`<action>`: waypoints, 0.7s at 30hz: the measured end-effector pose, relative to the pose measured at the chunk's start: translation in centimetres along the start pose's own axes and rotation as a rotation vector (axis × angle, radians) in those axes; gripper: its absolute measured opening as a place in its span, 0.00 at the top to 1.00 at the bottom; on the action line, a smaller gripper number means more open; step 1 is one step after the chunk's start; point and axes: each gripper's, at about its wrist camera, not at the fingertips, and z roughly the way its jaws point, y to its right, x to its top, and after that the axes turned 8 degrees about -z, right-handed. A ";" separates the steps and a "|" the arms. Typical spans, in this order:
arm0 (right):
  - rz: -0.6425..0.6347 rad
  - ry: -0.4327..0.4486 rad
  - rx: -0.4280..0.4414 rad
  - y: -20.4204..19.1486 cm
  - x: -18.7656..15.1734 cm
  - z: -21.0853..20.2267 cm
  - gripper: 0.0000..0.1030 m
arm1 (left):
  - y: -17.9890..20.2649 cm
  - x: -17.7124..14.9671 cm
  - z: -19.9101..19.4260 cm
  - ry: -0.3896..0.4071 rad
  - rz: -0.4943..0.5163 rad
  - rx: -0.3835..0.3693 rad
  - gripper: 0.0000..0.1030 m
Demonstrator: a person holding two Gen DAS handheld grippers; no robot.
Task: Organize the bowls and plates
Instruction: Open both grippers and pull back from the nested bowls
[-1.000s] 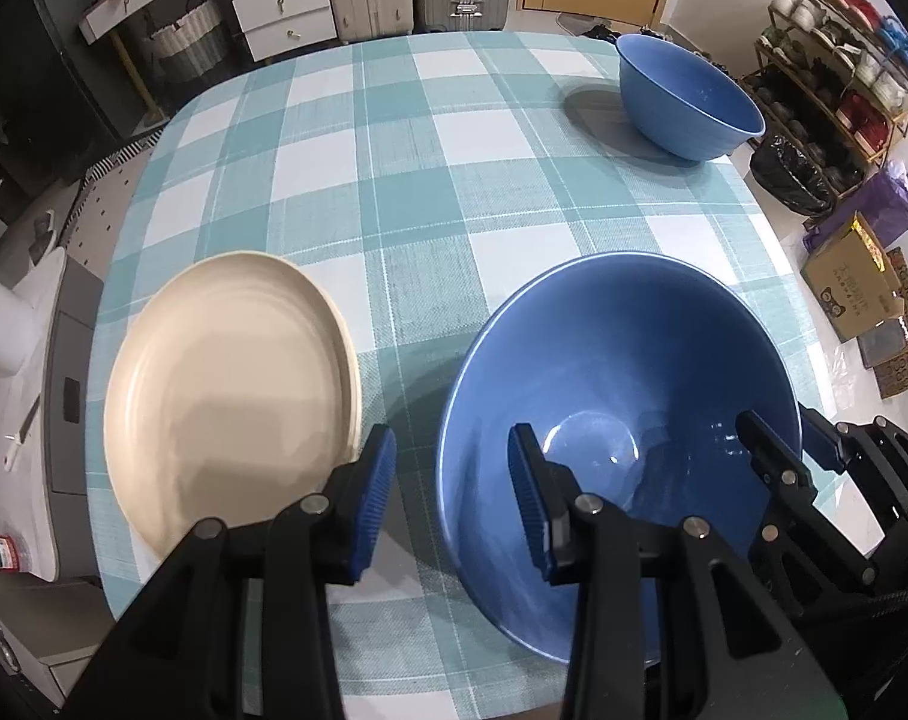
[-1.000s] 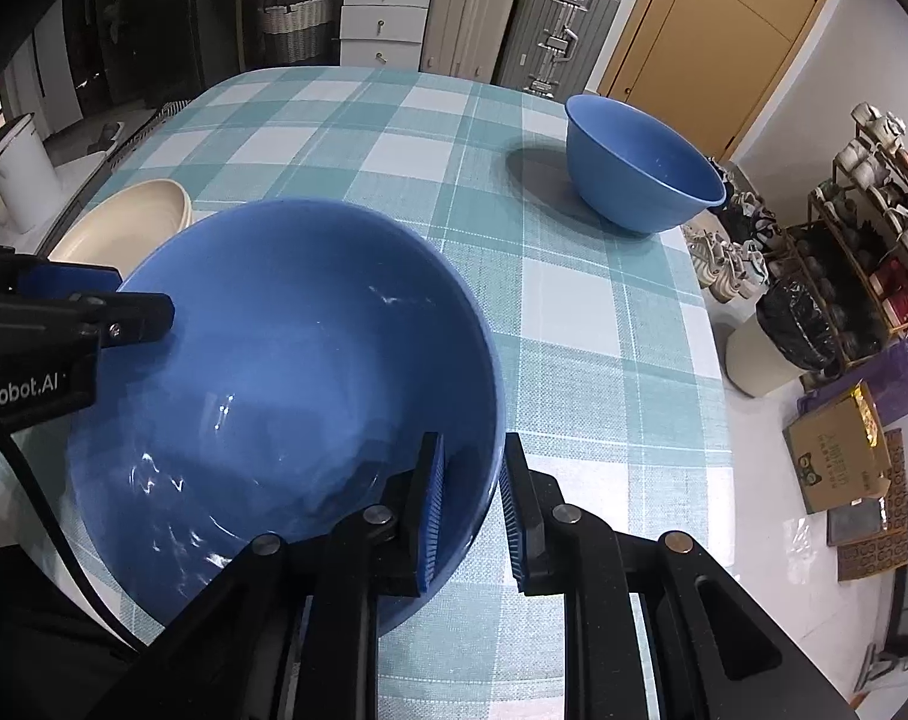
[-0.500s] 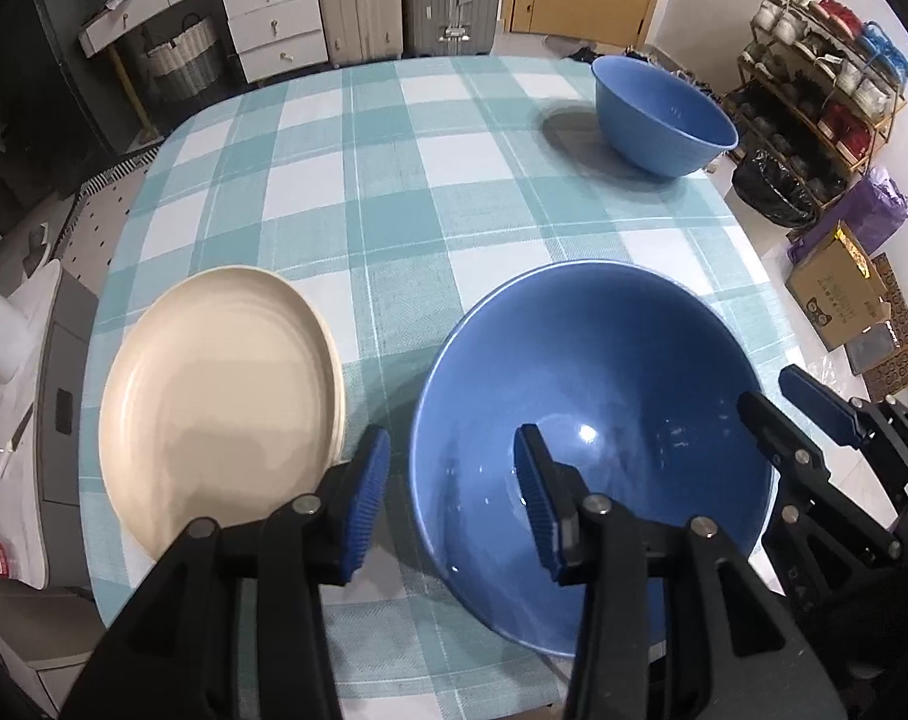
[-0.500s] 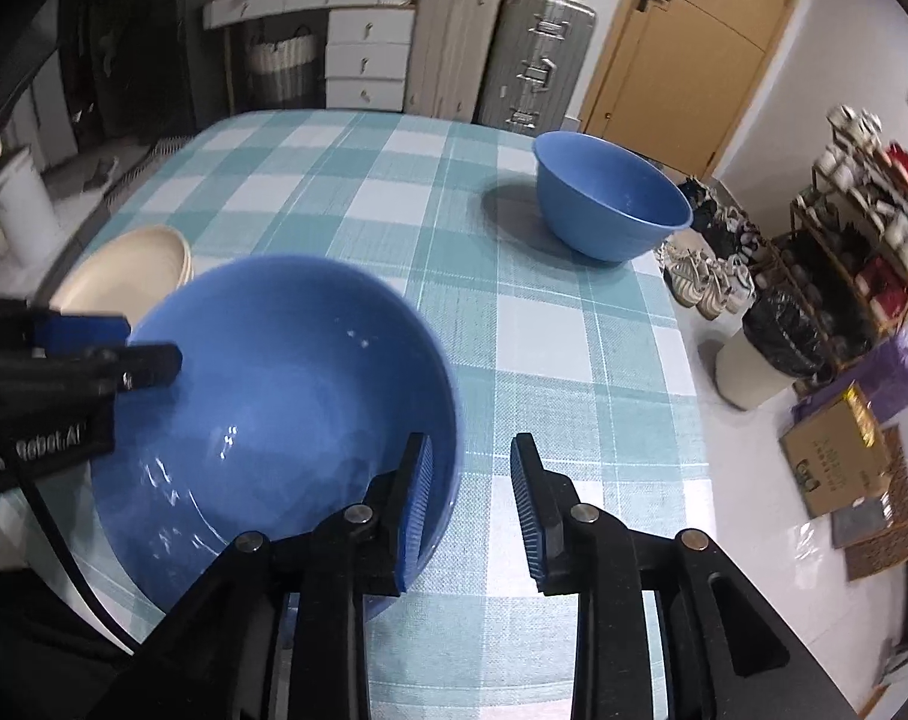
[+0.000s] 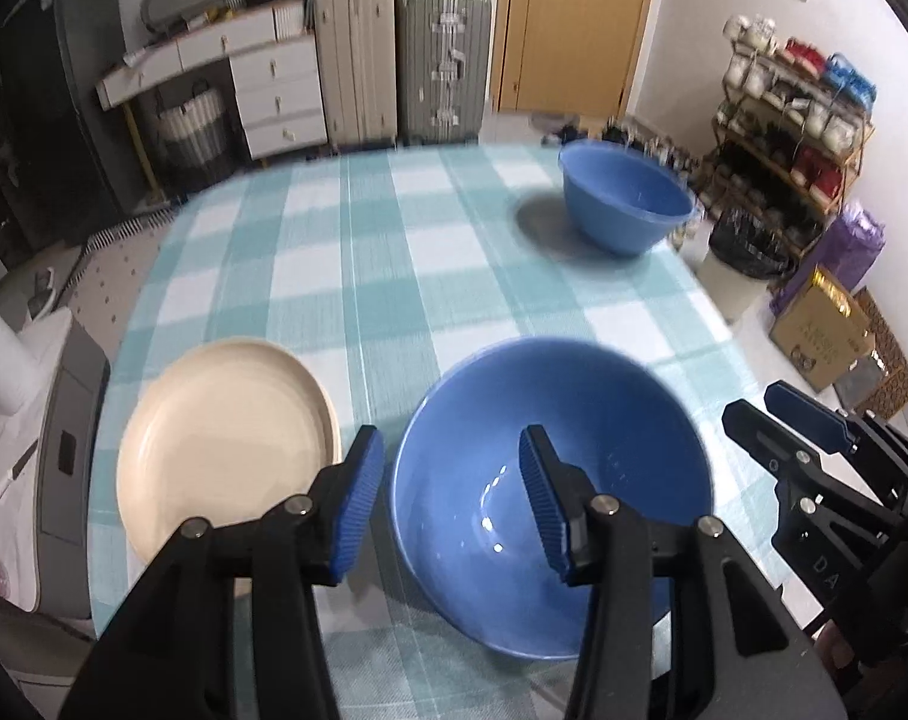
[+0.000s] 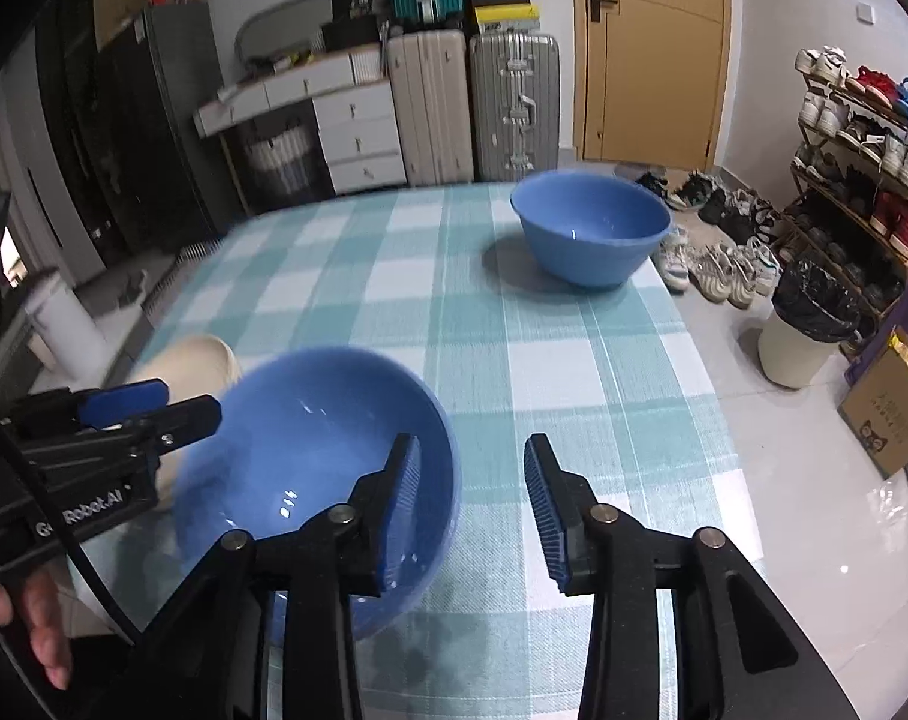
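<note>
A large blue bowl (image 5: 550, 480) rests on the checked tablecloth near the front edge; it also shows in the right wrist view (image 6: 316, 468). A cream plate (image 5: 226, 444) lies left of it. A second blue bowl (image 5: 625, 204) stands at the far right of the table, also seen in the right wrist view (image 6: 592, 228). My left gripper (image 5: 451, 501) is open, raised above the near bowl's left rim. My right gripper (image 6: 472, 504) is open and empty, just right of the near bowl's rim.
The table (image 5: 364, 252) has a teal and white checked cloth. Suitcases (image 5: 442, 60), drawers and a door stand behind it. A shoe rack (image 6: 862, 138), a bin (image 6: 808, 324) and a cardboard box (image 5: 820, 336) stand on the floor at the right.
My right gripper let go of the near bowl's rim and opened wide. Both grippers pulled back and up, so the near bowl looks smaller.
</note>
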 end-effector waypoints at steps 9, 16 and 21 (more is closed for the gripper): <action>0.043 0.094 0.011 0.0 0.5 -3.1 0.51 | 1.6 -0.9 -3.2 0.126 0.037 -0.038 0.53; 0.037 0.105 -0.007 -0.4 -0.1 -3.9 0.51 | 2.0 -1.6 -4.8 0.184 0.026 -0.039 0.53; 0.060 0.097 0.007 -0.1 -0.6 -4.1 0.51 | 2.0 -2.0 -5.6 0.217 0.027 -0.039 0.53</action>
